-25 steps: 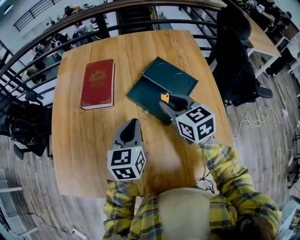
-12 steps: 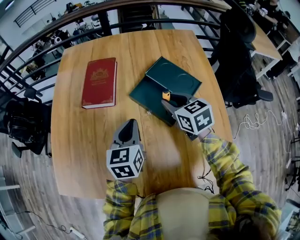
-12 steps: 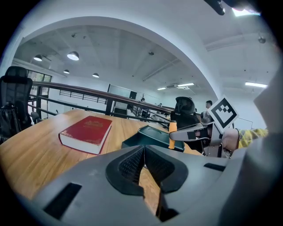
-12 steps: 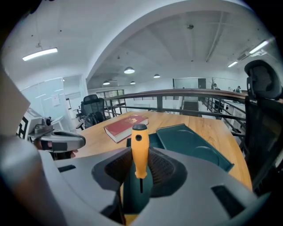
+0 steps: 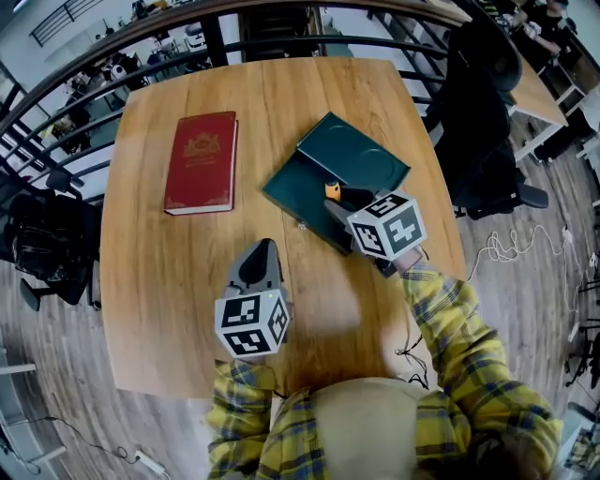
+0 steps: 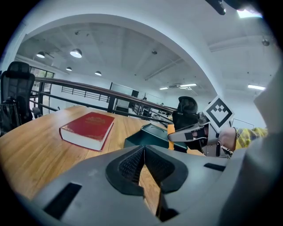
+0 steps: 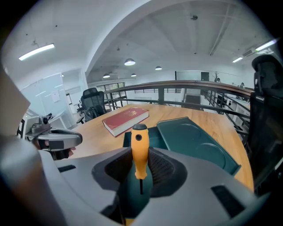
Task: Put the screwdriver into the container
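Nearest to you, your left claw (image 5: 261, 253) sat low over the front part of the wooden surface (image 5: 159, 281), pointing away from you, its jaws closed against each other with nothing between them. Bare wood lay all round it, with free room to its left and ahead.

Your right arm, in its yellow checked sleeve (image 5: 450, 323), reached forward and to the left. Your right claw (image 5: 336, 202) was clenched on the screwdriver (image 7: 139, 148), gripping it at the lower end of the orange handle, so that the black-capped end stuck out past the jaws. That claw was at the near edge of the open dark green container (image 5: 302, 187); whether the tool touched it could not be told. The container's tray lay just beyond the handle, and its lid was folded back to the right, close to the surface's right edge.

Farther off to the left, well apart from the container, a red book (image 5: 201, 161) lay flat. A dark railing (image 5: 281, 17) ran behind the far edge, and a black chair (image 5: 473, 103) stood off the right side.
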The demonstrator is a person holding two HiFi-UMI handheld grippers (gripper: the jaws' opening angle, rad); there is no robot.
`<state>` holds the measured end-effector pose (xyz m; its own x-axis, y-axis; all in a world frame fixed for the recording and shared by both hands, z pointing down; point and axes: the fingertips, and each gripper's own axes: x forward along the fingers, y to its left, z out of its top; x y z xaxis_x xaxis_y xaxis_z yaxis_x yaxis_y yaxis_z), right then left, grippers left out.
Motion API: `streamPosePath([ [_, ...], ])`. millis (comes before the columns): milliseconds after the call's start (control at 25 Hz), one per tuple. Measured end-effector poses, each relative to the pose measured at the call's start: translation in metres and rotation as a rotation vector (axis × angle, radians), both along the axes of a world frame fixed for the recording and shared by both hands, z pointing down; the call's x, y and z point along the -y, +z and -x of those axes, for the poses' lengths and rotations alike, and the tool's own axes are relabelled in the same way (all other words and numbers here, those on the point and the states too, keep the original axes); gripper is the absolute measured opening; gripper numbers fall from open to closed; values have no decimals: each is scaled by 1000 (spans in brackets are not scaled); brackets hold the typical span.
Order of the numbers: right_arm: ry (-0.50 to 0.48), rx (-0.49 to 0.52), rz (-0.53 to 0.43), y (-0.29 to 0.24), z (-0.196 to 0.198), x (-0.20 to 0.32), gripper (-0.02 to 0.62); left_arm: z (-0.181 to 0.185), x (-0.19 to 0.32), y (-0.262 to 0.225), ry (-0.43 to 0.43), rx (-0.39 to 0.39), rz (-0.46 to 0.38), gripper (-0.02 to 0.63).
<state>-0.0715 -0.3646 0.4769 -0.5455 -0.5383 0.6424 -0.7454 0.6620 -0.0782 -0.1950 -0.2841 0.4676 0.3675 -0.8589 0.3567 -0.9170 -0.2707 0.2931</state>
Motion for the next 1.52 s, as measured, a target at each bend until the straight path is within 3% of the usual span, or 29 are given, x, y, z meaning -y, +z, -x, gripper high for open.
streamPosePath([
  [680, -10, -83, 37, 37, 25, 27, 163, 14, -1, 14, -56, -18, 15, 12],
  [1520, -54, -237, 141, 81, 38, 37, 163, 18, -1, 30, -39, -23, 57, 12],
])
